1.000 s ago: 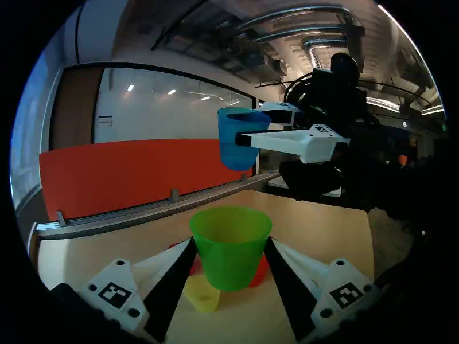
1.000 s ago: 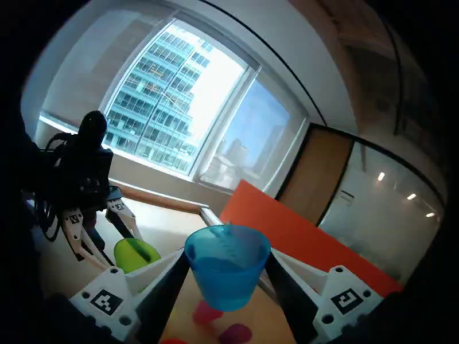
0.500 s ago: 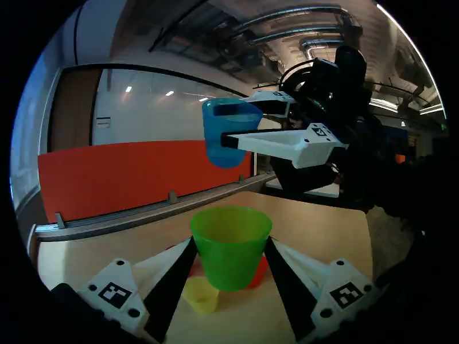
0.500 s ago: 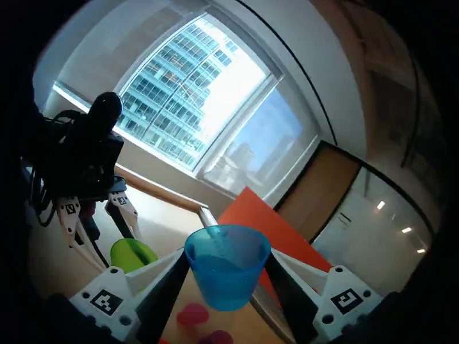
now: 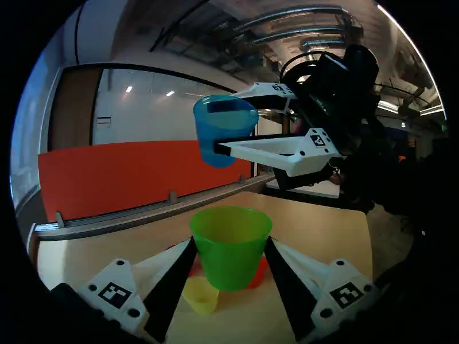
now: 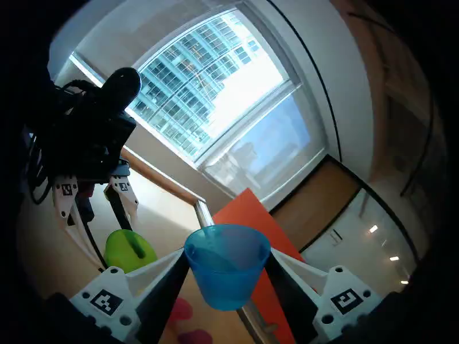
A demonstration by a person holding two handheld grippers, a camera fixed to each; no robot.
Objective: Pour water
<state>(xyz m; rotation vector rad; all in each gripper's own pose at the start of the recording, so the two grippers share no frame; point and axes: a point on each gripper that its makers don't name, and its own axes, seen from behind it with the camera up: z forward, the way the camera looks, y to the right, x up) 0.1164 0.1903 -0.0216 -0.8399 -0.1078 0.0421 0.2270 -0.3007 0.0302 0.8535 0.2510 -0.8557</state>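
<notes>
Two cups in play, one in each gripper.

Left gripper view: left gripper (image 5: 230, 245) is clamped on the green cup (image 5: 231, 252), one finger pressing each side. The cup stands upright, mouth up, and looks empty as far as the rim lets me see. It is held above the pale wooden table (image 5: 321, 226). Under it on the table lie a small yellow cup (image 5: 201, 294) and something red (image 5: 259, 273), mostly hidden behind the green cup. Higher up and a little to the left, the right gripper (image 5: 228, 123) comes in from the right with the blue cup (image 5: 222, 136) gripped between its fingers. The blue cup is tipped slightly and well apart from the green one, with a water line showing through its wall. Behind them are an orange panel (image 5: 126, 175) and a glass wall.

Right gripper view: the blue cup (image 6: 228, 269) sits squeezed between the right gripper's own two fingers, its water slanted to one side (not at the lip). Lower left, the left gripper (image 6: 119, 252) holds the green cup (image 6: 125, 256) from above. Pink blobs (image 6: 182, 309) on the table are too blurred to name. A big window (image 6: 201, 103) fills the background.
</notes>
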